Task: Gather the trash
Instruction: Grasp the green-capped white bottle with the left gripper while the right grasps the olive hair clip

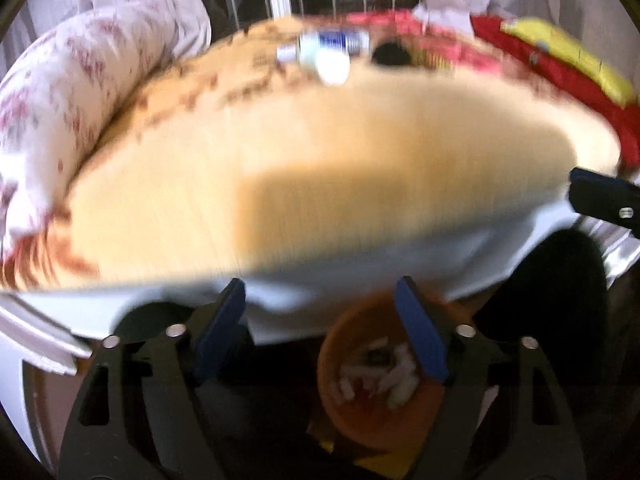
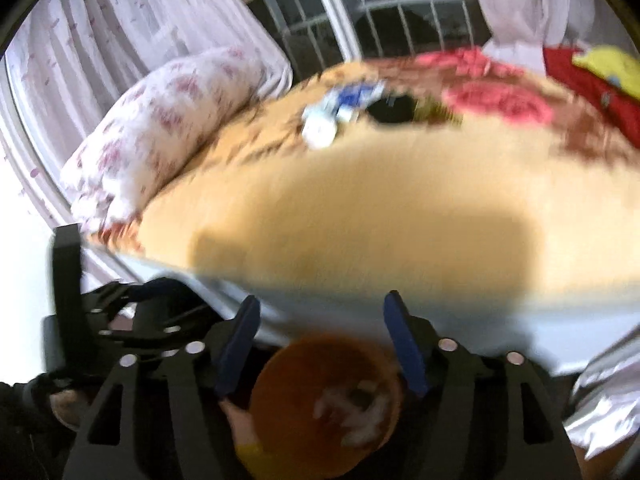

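- Blur smears both wrist views, so I can only read the larger shapes.
- From my left gripper point(image 1: 320, 328) I see both blue pads spread wide with nothing between them; the left pad point(image 1: 220, 328) and its partner frame the foot of the bed point(image 1: 320, 168).
- My right gripper point(image 2: 320, 344) is likewise spread wide and holds nothing.
- Below both grippers sits an orange bin point(image 2: 320, 408), round-mouthed, with pale crumpled scraps point(image 2: 352, 408) lying inside it (paper, I think, though the blur makes me unsure). In the left wrist view the same bin point(image 1: 360, 412) sits partly behind the right-hand pad.
- Across the bed a tan patterned blanket covers the top, with a white sheet point(image 1: 360, 280) hanging over the near edge.
- Far across the blanket lies a white and blue crumpled wrapper or packet point(image 1: 324, 50); in the right wrist view it shows as the same smeared shape point(image 2: 340, 112). It is well apart from both grippers.
- Just beside it on the right sits a small dark object point(image 1: 390, 54) that I cannot identify.
- A floral pillow point(image 2: 160, 128) lies at the bed's left side; red and yellow cloth point(image 1: 560, 64) is piled at its far right.
- Behind the bed I see curtains point(image 2: 120, 40) and a barred window point(image 2: 380, 12).
- Part of the other gripper point(image 1: 600, 196) pokes in at the right edge of the left wrist view.
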Motion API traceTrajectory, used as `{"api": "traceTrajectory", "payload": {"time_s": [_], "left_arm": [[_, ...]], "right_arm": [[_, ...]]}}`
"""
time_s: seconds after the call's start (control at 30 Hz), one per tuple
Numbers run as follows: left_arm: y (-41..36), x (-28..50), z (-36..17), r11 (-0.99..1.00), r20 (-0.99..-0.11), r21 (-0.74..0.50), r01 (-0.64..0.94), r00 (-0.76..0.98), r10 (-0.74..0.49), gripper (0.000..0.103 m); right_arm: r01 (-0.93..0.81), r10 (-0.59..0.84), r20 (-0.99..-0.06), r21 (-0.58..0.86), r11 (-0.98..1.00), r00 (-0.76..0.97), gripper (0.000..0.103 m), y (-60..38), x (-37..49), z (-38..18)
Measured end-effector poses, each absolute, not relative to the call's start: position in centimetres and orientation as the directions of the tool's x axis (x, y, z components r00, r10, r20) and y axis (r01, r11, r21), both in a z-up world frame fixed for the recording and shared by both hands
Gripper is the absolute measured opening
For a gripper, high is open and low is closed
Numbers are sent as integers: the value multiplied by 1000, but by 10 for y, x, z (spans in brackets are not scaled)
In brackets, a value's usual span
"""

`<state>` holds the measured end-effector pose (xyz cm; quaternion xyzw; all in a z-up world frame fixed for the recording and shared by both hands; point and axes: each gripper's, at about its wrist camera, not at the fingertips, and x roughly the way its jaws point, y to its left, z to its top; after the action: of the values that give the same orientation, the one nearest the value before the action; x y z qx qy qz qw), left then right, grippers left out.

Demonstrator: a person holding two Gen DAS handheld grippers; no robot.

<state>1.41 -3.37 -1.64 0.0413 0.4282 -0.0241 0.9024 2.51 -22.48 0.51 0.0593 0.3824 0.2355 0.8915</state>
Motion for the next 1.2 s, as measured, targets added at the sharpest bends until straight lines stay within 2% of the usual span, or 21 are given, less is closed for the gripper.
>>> {"api": "traceTrajectory", "payload": {"time_s": [0.2, 0.3, 0.5, 0.7, 0.83, 0.93, 1.07, 1.2], "left_arm": [[-29, 112, 19, 999, -741, 3, 41, 671, -26, 83], [-34, 167, 22, 999, -755, -41, 21, 654, -45, 83], [-47, 261, 15, 980, -801, -192, -52, 585, -126, 83], [-51, 310, 0, 971, -836, -168, -168, 547, -50, 83], [-42, 333, -20, 959, -874, -172, -224, 484, -43, 82], [-40, 343, -28, 961, -873, -135, -240, 489, -1, 72], [-39, 336, -23, 968, -844, -115, -225, 536, 24, 49], [-27, 308, -13, 968, -823, -155, -199, 568, -15, 49]], "right_arm": [[-331, 411, -617, 246, 911, 671, 73, -243, 107, 34], [-278, 381, -607, 261, 924, 697, 73, -255, 142, 33], [-255, 395, -602, 308, 917, 693, 73, -266, 153, 17], [-231, 408, -621, 348, 909, 669, 74, -275, 156, 0], [-234, 420, -613, 362, 902, 669, 74, -279, 155, -3], [-235, 420, -609, 363, 902, 672, 76, -277, 155, -3], [-233, 425, -610, 370, 899, 669, 76, -275, 157, 0], [-245, 426, -604, 362, 900, 674, 76, -269, 163, 13]]}}
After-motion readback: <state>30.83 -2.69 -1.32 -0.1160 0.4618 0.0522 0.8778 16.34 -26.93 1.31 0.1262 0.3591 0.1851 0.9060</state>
